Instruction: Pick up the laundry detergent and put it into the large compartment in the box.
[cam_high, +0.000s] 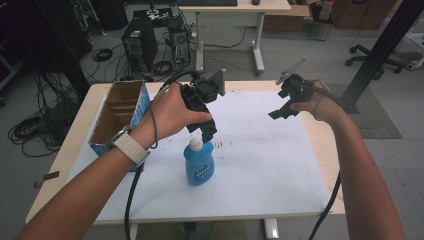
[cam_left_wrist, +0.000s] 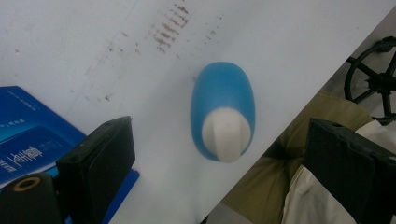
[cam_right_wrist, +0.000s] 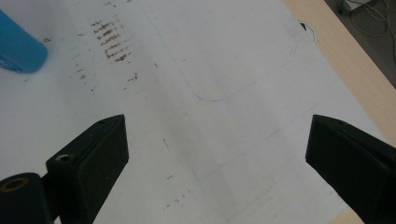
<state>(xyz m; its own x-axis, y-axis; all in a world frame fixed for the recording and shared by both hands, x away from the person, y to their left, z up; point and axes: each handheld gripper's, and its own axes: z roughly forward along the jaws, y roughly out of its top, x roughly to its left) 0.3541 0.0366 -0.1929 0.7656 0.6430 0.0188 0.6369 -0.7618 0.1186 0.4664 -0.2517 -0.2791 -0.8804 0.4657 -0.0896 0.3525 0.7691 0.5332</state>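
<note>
A blue bottle (cam_high: 199, 165) with a white cap (cam_high: 196, 144) stands upright on the white sheet (cam_high: 260, 150) near the table's front middle. My left gripper (cam_high: 205, 131) hovers just above the cap, pointing down, jaws wide open and holding nothing. In the left gripper view the blue bottle (cam_left_wrist: 223, 111) is seen from above, between and beyond the two jaws. My right gripper (cam_high: 282, 111) hangs open over the sheet at the right, well clear of the bottle. The right gripper view shows the bottle's blue base (cam_right_wrist: 18, 44) at the upper left corner.
An open cardboard box with blue sides (cam_high: 120, 112) stands at the table's left, close to my left forearm. Brown smudges mark the sheet (cam_right_wrist: 112, 42). The wooden table edge (cam_right_wrist: 345, 60) runs along the right. Cables, a computer tower (cam_high: 139, 45) and a desk lie beyond the table.
</note>
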